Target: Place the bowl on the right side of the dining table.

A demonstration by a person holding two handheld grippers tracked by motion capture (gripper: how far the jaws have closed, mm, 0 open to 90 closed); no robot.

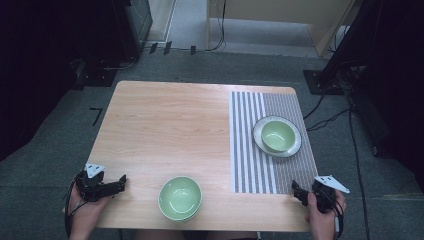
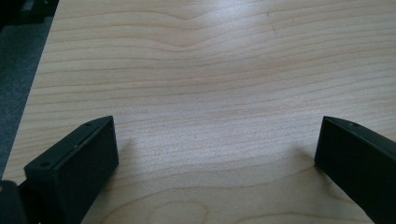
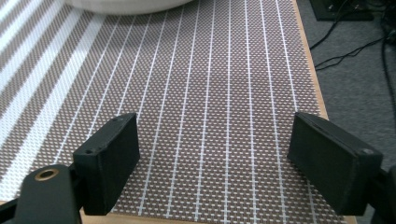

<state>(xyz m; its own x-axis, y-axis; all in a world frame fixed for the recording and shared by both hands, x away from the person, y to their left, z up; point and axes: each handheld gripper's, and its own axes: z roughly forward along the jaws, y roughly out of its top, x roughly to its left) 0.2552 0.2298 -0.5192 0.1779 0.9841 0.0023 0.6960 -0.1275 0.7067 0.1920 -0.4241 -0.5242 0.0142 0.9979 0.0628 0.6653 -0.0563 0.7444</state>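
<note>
Between both hand-held grippers sits the green bowl [image 1: 180, 198].

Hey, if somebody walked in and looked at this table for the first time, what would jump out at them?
Probably the two pale green bowls: one bowl sits on bare wood at the near edge of the table, the other bowl rests on a white plate on the striped placemat at the right. Next, the black grippers at the near corners, the left gripper and the right gripper, both with jaws open and holding nothing.
</note>
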